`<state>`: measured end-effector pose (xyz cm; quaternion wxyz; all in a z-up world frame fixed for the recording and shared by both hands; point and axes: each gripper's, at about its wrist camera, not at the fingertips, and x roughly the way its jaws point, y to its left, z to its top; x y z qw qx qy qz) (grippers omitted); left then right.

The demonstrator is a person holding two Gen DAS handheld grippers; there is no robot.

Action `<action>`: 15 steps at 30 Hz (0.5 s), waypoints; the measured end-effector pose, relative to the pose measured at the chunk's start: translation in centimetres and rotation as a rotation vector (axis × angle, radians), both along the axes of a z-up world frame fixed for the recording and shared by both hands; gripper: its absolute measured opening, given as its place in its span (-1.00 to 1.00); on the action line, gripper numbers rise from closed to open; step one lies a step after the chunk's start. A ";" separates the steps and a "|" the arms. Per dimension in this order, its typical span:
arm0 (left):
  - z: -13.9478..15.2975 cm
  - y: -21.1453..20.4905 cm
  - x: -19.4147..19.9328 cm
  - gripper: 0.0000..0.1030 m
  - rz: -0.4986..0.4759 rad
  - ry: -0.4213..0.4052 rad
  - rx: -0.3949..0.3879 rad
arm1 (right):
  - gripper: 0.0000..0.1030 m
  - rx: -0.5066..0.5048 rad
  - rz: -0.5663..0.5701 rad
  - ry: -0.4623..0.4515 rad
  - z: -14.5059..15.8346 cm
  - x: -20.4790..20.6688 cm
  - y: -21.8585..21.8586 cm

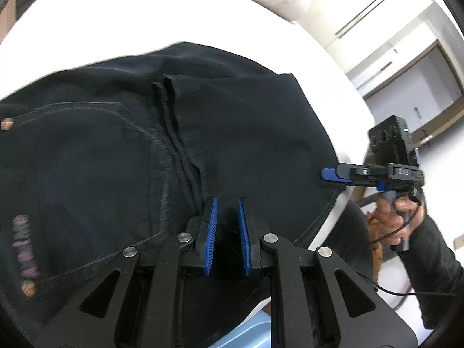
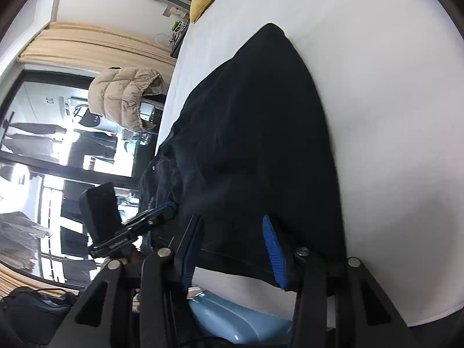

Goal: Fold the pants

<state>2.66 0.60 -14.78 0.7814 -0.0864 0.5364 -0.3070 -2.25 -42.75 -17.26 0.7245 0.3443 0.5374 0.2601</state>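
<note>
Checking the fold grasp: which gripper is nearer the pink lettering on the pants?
Left. The left gripper is clamped on the black pants, with the pink lettering to one side. The right gripper is at the opposite edge.

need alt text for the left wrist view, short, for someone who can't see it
Black pants lie spread on a white bed, seen from above the left gripper, whose blue-padded jaws are shut on a fold of the fabric. At right, a hand holds the right gripper at the pants' edge.
</note>
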 end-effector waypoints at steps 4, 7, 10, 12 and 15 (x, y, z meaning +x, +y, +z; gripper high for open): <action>2.6 3.7 -2.5 -0.72 0.043 -0.081 -0.055 | -0.05 -0.003 -0.029 -0.010 3.4 0.2 0.2; 3.9 8.4 -4.5 -0.71 0.143 -0.090 -0.138 | 0.58 0.159 -0.083 -0.204 6.4 -0.2 0.5; 4.9 13.8 -6.4 -0.66 0.282 -0.107 -0.189 | 0.75 0.177 -0.099 -0.140 4.0 1.6 2.3; 5.1 18.0 -8.0 0.16 0.403 -0.121 -0.229 | 0.54 0.127 -0.098 -0.013 0.8 2.8 3.6; 5.2 24.1 -10.7 0.82 0.642 -0.150 -0.317 | 0.54 -0.032 -0.088 -0.058 0.5 2.9 5.1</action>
